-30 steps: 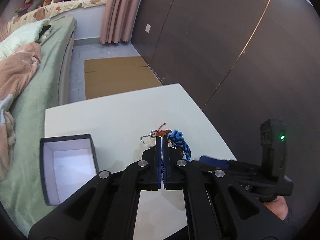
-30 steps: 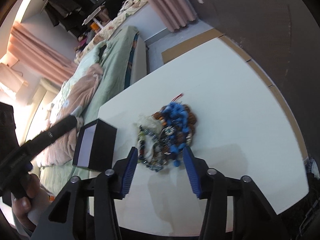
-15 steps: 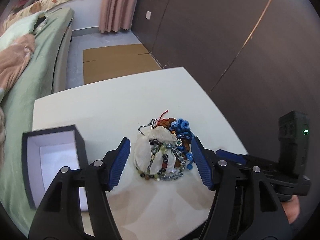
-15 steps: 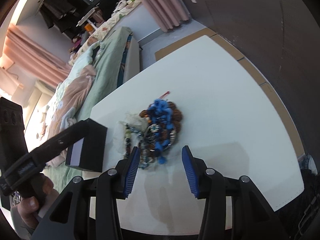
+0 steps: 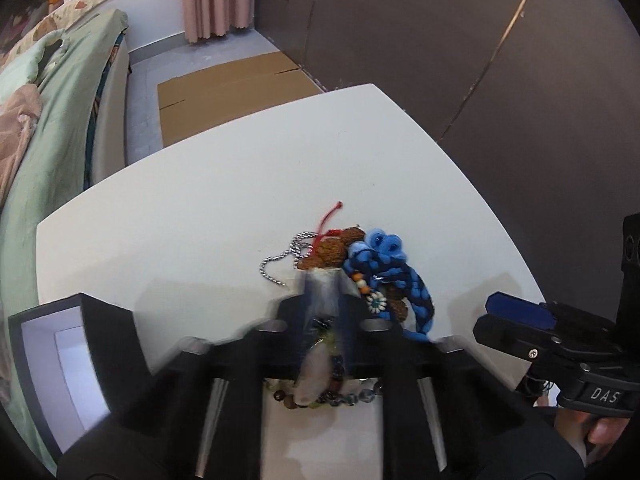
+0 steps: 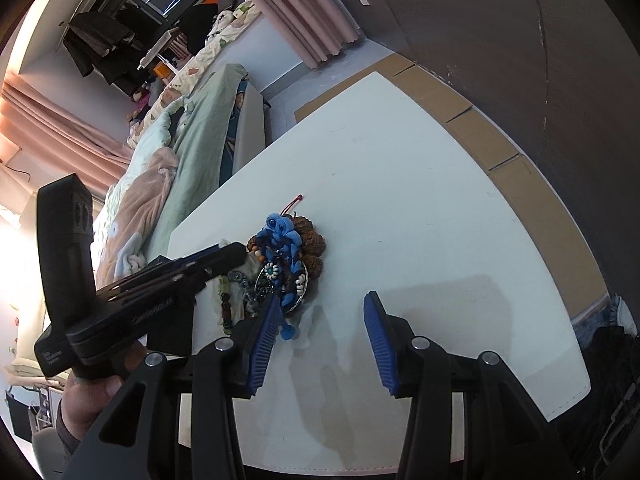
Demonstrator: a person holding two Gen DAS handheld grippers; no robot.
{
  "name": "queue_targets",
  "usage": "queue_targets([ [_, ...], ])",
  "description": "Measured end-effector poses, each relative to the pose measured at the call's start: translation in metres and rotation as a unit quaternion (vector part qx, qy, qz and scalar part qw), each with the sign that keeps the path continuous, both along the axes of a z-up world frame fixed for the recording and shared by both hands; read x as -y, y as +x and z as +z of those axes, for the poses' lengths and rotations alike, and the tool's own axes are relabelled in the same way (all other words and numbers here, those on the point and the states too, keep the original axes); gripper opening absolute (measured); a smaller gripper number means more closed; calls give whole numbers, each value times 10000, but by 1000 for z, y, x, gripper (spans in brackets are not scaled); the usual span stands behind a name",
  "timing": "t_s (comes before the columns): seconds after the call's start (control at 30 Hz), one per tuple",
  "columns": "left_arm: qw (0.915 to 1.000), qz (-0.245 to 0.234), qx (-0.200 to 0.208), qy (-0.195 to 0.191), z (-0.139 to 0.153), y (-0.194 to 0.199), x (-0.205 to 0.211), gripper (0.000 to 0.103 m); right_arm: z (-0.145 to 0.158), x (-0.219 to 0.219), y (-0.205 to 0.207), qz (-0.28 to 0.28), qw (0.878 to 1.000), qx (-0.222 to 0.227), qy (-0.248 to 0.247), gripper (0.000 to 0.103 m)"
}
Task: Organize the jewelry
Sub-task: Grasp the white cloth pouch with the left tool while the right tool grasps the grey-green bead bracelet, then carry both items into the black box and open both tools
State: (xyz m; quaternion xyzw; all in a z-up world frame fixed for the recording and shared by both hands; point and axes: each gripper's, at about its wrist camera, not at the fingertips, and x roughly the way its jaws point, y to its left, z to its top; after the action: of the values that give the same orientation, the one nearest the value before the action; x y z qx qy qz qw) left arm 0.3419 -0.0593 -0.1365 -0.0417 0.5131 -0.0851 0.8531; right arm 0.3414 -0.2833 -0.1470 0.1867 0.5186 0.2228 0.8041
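Observation:
A pile of jewelry (image 5: 360, 268) lies mid-table: a blue braided cord piece (image 5: 384, 256), brown beads (image 5: 332, 250), a silver chain (image 5: 280, 258), a white cloth pouch (image 5: 320, 368) and a bead bracelet. My left gripper (image 5: 326, 300) is blurred and nearly closed around the pouch and bracelet; in the right wrist view its fingers (image 6: 216, 258) lie over the pile's left side. My right gripper (image 6: 320, 320) is open and empty just in front of the pile (image 6: 288, 252), its left finger beside the blue cord.
An open black box with white lining (image 5: 52, 368) stands at the table's left front. The white table (image 6: 420, 220) ends near a dark wall on the right. A bed with green cover (image 5: 52, 120) runs along the left. Cardboard (image 5: 224, 88) lies on the floor beyond.
My left gripper went from shut to wide open over the pile, and now has closed in around the pouch and bracelet. My right gripper has shifted right, still open.

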Motion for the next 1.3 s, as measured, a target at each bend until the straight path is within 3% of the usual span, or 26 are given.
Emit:
queue_targets([
  [0.33,9976,224,538,-372,51,-31,-32,2,8,-12,-6,169,9995,171,187,44],
  [0.6,9950,391,719,-570,70,-51,-53,2,13,-34,-15,507,9982,260,181,44],
  [0.97,9891,491,1079,-877,105,-76,-74,2,12,-93,-24,1293,9911,256,-167,44],
  [1.3,9840,808,1297,-915,121,-97,-107,2,-8,-133,-17,1493,9879,-26,-426,41],
])
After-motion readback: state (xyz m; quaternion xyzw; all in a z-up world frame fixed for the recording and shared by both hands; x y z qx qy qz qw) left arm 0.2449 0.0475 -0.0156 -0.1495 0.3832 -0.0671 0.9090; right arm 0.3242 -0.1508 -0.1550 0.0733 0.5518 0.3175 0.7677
